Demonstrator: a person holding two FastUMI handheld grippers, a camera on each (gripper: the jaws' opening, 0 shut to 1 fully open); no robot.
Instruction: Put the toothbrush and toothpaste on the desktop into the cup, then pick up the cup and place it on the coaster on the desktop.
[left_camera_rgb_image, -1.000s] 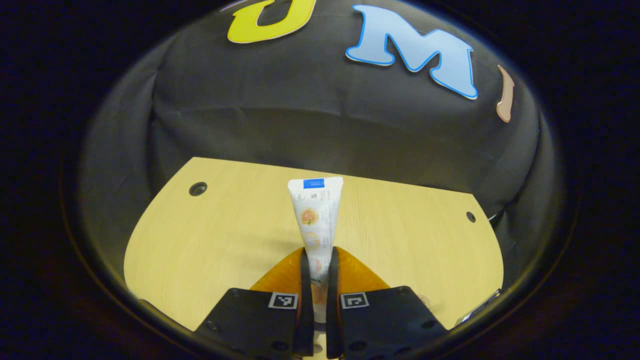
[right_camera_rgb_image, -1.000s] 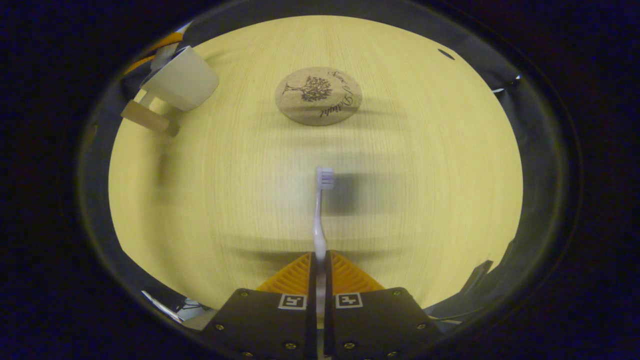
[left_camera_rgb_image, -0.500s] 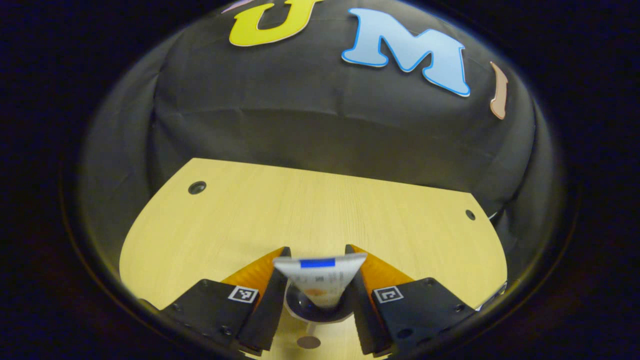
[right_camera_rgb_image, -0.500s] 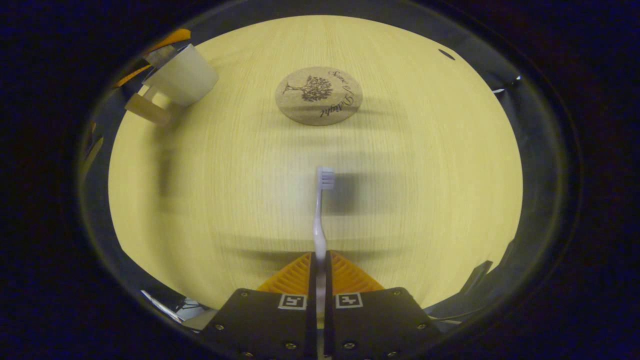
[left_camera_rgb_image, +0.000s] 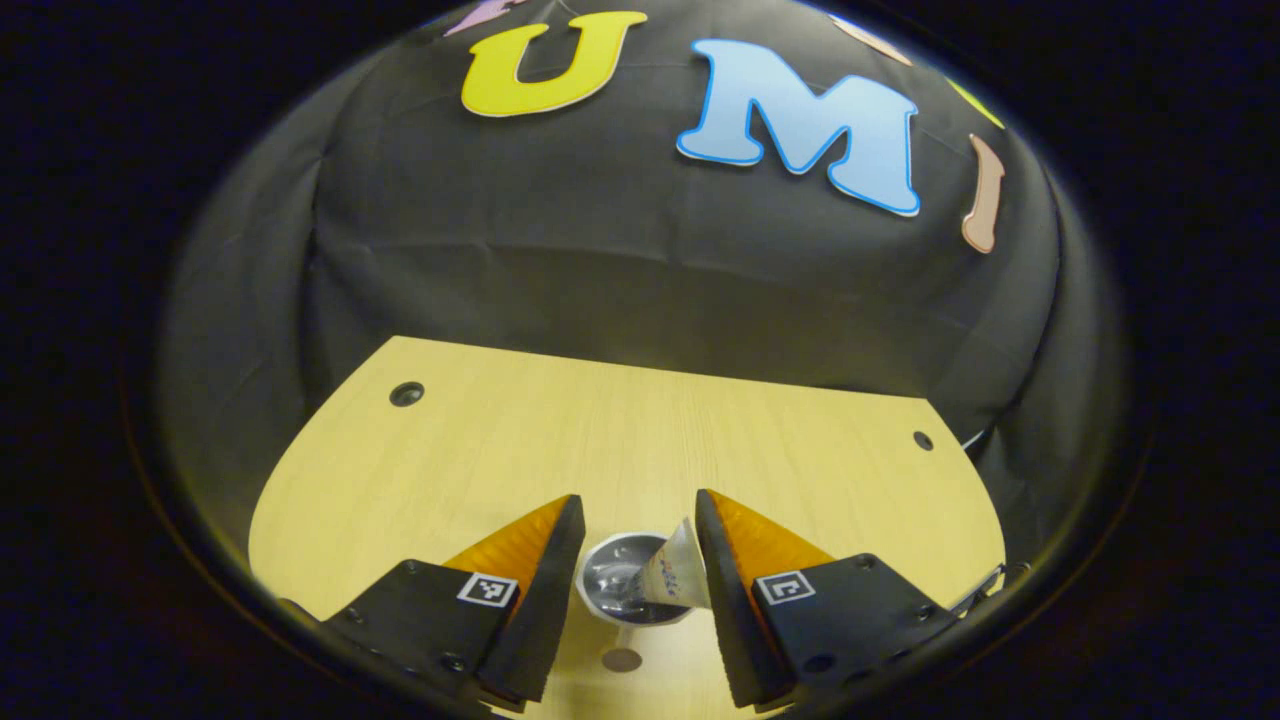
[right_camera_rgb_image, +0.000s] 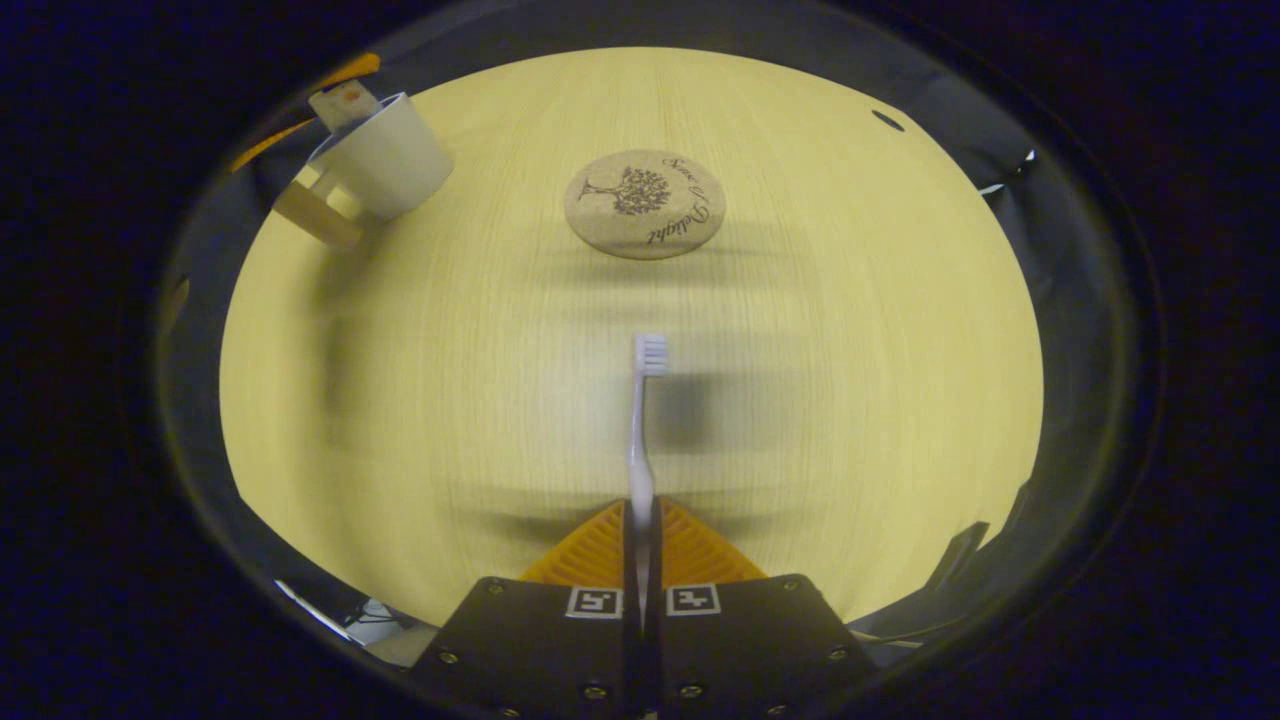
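Observation:
In the left gripper view my left gripper (left_camera_rgb_image: 632, 515) stands open above the white cup (left_camera_rgb_image: 612, 592), its fingers apart on either side of it. The toothpaste tube (left_camera_rgb_image: 674, 578) leans inside the cup, touching neither finger. In the right gripper view my right gripper (right_camera_rgb_image: 641, 512) is shut on the handle of a white toothbrush (right_camera_rgb_image: 641, 420), whose bristle head points forward over the wooden desktop (right_camera_rgb_image: 850, 330). The cup (right_camera_rgb_image: 385, 165) with the toothpaste end (right_camera_rgb_image: 341, 102) sticking out stands at the far left. A round cork coaster (right_camera_rgb_image: 645, 203) lies ahead, beyond the brush head.
The desktop (left_camera_rgb_image: 480, 450) ends at the black cloth wall, with a cable hole (left_camera_rgb_image: 406, 393) at its back left and a smaller one (left_camera_rgb_image: 922, 440) at the back right. A wooden cup handle (right_camera_rgb_image: 310, 212) sticks out from the cup toward me.
My left gripper opened and let go of the toothpaste, which dropped into the cup and now leans there. My right gripper kept hold of the toothbrush and barely shifted.

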